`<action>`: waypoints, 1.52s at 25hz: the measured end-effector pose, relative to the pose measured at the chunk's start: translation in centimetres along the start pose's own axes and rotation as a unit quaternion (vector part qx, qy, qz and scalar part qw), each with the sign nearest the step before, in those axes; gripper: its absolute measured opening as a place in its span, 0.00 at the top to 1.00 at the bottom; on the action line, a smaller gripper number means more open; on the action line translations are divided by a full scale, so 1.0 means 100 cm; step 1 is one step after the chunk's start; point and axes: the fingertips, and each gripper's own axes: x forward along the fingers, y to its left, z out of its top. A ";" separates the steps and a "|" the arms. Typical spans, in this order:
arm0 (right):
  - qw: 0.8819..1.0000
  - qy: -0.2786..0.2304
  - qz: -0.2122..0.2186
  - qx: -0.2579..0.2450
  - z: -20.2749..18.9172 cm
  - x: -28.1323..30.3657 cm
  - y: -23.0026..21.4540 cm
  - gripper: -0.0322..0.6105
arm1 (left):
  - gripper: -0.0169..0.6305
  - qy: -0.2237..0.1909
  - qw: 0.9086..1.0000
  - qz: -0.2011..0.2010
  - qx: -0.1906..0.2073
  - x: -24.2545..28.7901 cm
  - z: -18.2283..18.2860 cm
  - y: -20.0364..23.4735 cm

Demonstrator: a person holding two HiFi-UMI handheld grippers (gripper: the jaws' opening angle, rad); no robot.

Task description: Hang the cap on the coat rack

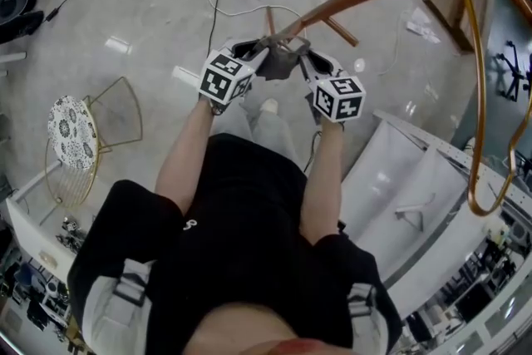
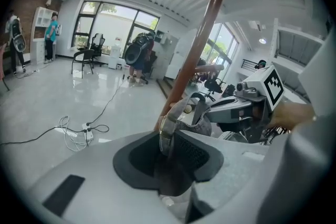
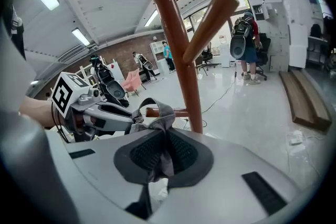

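- L gripper (image 2: pixel 167 157): jaws part-spread, clamped on a thick edge of the cap (image 2: pixel 173 120).
- R gripper (image 3: pixel 163 157): jaws nearly together, nipping thin cloth of the same cap.
- Cap is stretched btwn the two, right at the coat rack (image 3: pixel 181 44) pole. Its band arches over a low peg (image 3: pixel 170 112); can't tell if it rests on it.
- Done, I'd say: cap is up at the rack.
- Left, prob.: seat band on peg, release both sides.
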 end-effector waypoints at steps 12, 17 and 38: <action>0.998 0.015 -0.062 0.026 -0.027 0.034 -0.053 0.93 | 0.84 0.048 0.998 0.018 0.024 0.066 -0.015 0.016; 0.997 0.037 -0.066 0.020 -0.031 0.049 -0.062 0.93 | 0.84 0.063 0.997 0.017 0.032 0.088 -0.021 0.025; 0.970 -0.165 -0.170 0.054 0.060 -0.091 -0.093 0.86 | 0.97 -0.144 0.970 0.173 -0.090 -0.027 0.055 0.030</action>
